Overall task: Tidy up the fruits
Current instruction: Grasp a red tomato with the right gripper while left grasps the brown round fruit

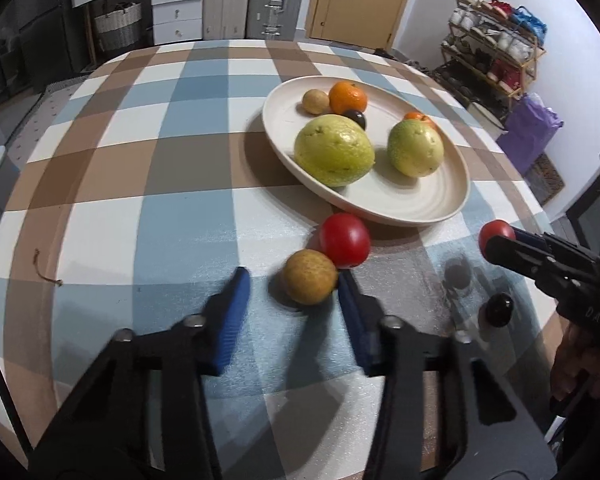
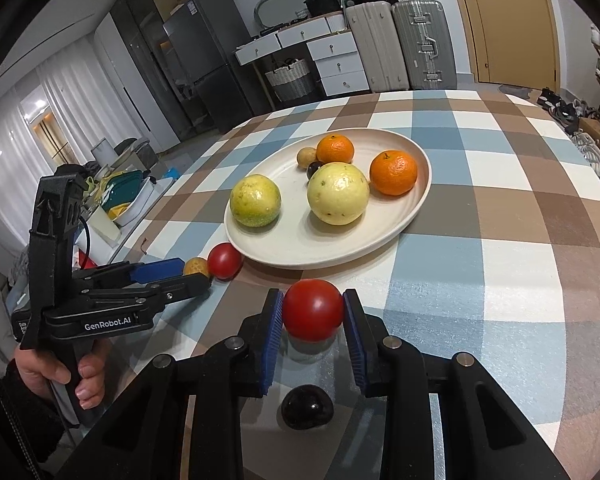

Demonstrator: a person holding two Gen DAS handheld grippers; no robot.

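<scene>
left tool grip on brown fruit unclear | dark fruit half-hidden

The checked tablecloth looked like matt cloth with a faint sheen. The plate was cream, ridged and dull – likely ceramic. Tomato and dark fruit were smooth and glossy; the oranges were dimpled, the gripper pads ribbed blue.
</scene>
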